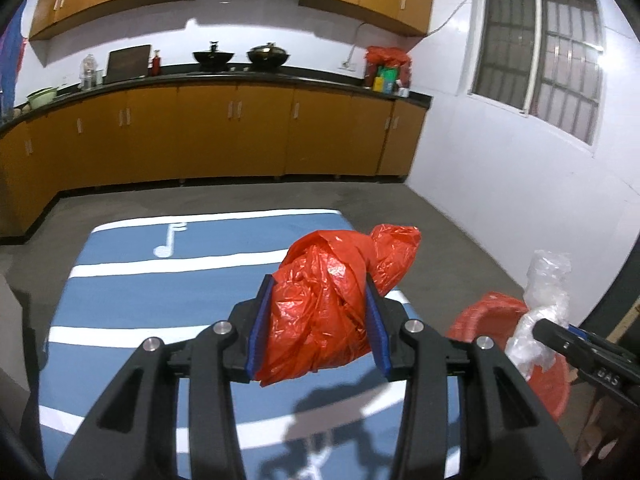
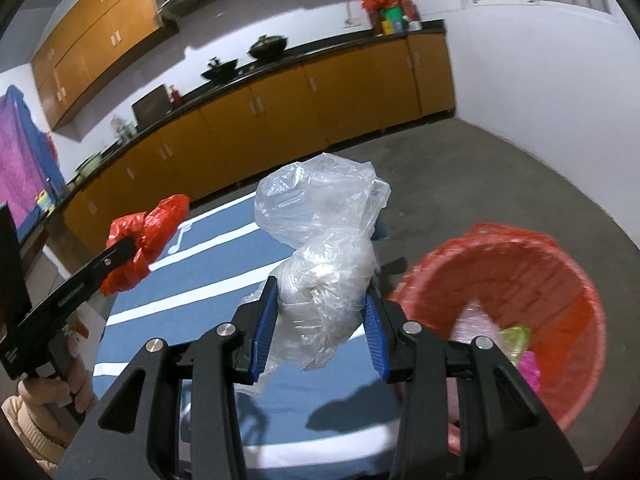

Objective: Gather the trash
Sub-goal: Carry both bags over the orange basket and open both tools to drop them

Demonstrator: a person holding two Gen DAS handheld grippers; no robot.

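Note:
My left gripper is shut on a crumpled red plastic bag and holds it above the blue table. It also shows in the right wrist view at the left. My right gripper is shut on a crumpled clear plastic bag, held above the table's right edge, just left of the red bin. The bin is lined with a red bag and holds some coloured scraps. In the left wrist view the clear bag hangs over the bin.
The blue table has white stripes and a music-note mark. Grey floor lies beyond it. Orange cabinets under a dark counter with woks run along the back wall. A white wall with a window is at the right.

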